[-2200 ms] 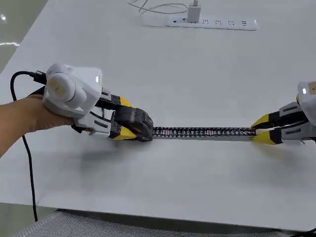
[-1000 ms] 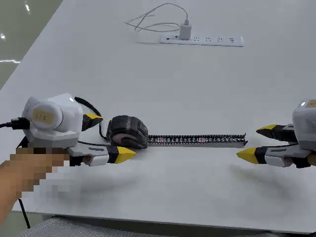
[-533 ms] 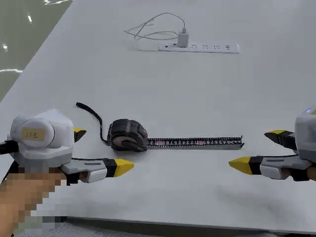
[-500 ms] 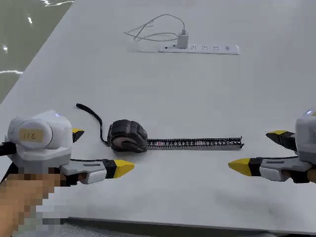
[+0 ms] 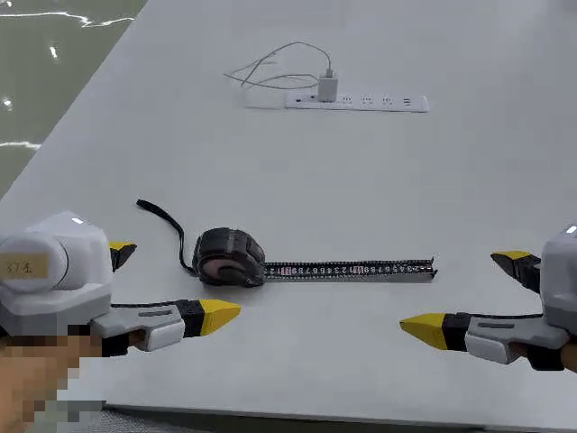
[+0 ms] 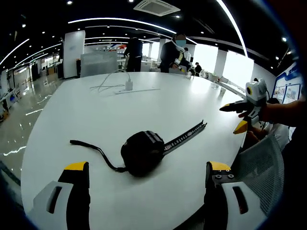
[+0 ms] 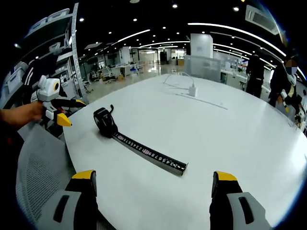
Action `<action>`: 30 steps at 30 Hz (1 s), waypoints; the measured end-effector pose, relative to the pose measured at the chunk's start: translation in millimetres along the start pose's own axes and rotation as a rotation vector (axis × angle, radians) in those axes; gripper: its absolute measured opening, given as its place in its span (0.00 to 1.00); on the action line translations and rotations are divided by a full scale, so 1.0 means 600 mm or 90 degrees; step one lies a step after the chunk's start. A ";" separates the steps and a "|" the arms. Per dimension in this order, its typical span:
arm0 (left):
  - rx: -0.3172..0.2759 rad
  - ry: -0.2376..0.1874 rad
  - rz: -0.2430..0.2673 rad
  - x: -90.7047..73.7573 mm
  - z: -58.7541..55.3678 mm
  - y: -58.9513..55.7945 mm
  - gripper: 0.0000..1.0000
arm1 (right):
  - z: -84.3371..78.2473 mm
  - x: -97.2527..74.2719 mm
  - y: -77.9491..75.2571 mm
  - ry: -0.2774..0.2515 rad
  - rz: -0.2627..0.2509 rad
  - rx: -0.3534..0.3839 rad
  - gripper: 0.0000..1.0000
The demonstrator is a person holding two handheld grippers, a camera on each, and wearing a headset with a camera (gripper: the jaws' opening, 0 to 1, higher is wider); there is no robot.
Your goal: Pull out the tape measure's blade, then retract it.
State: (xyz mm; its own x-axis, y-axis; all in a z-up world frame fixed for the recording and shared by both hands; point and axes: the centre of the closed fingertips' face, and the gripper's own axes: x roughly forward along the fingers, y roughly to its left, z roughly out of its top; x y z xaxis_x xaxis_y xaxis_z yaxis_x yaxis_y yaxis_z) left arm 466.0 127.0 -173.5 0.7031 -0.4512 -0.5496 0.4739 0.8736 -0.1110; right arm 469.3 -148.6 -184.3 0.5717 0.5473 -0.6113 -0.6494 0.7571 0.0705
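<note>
Left tongs: spread wide, holding nothing, near the case | Right tongs: spread wide, holding nothing, apart from the blade's tip | Tape measure: black case lying on the white table, between both tongs | Blade: drawn out flat toward the right tongs | Far edge: power strip

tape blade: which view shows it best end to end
The head view: the blade lies across the frame, undistorted, from case to free end, numerals showing. The right gripper view shows it whole too, diagonal, free end nearest. The left gripper view foreshortens it, receding behind the case.
</note>
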 end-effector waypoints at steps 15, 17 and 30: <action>0.000 -0.012 0.007 -0.012 0.006 -0.006 0.99 | 0.004 -0.016 0.012 -0.014 0.001 0.020 0.99; 0.001 -0.012 0.007 -0.013 0.006 -0.005 0.99 | 0.004 -0.016 0.013 -0.015 0.001 0.019 0.99; 0.002 -0.013 0.010 -0.018 0.007 -0.005 0.99 | 0.000 -0.018 0.010 -0.010 0.001 0.014 0.99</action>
State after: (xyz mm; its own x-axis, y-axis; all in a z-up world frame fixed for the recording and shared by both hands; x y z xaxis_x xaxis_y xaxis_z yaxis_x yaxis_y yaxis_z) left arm 459.4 128.4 -164.0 0.7212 -0.4408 -0.5344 0.4641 0.8802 -0.0997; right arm 459.2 -149.9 -177.2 0.5781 0.5541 -0.5990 -0.6391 0.7638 0.0897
